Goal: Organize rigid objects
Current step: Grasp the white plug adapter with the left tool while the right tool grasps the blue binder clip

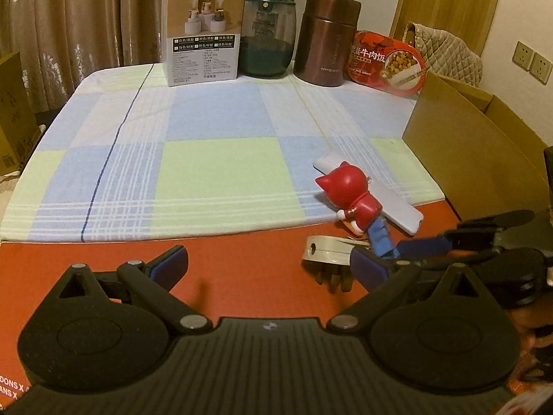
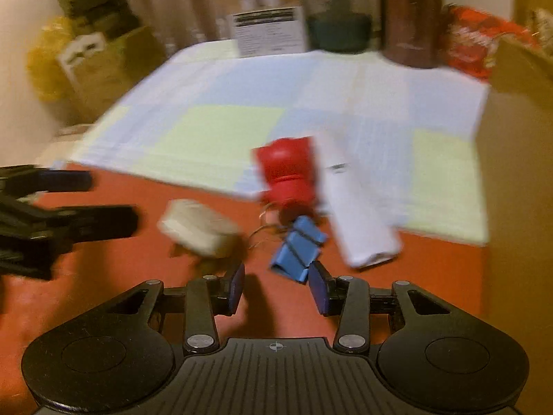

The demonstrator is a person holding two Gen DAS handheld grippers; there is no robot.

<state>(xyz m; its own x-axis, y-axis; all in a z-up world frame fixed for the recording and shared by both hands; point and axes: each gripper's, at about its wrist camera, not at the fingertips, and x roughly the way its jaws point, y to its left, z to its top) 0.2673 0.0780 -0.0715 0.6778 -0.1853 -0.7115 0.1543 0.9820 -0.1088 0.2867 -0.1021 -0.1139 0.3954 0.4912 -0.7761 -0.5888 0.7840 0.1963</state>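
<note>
Two black two-finger grippers lean down over the near edge of a table, both tilted steeply toward its orange-red surface. The left gripper stands with its blue-padded fingers spread wide, nothing between them, only bare orange-red board below. The right gripper comes in from the right side; its jaws are partly apart, and a blue folded binder clip lies just ahead of the gap, close against the right pad. Whether the pad actually touches it I cannot tell, since that view is smeared by motion; the pads do not look pressed on it from both sides.

Just beyond the clip lies a glossy red plastic cat-eared figurine, tipped on its side, partly over a flat, smooth white remote-like slab. To the left of the clip sits a cream-coloured plug adapter with dark prongs pointing toward the near edge.

Farther back, a soft checked cloth in pale blue and green covers the table. Along its far edge stand a printed cardboard carton, a rounded teal glass jar, a brown metallic cylinder flask and a red food packet. A plain brown cardboard box stands open at the right.
</note>
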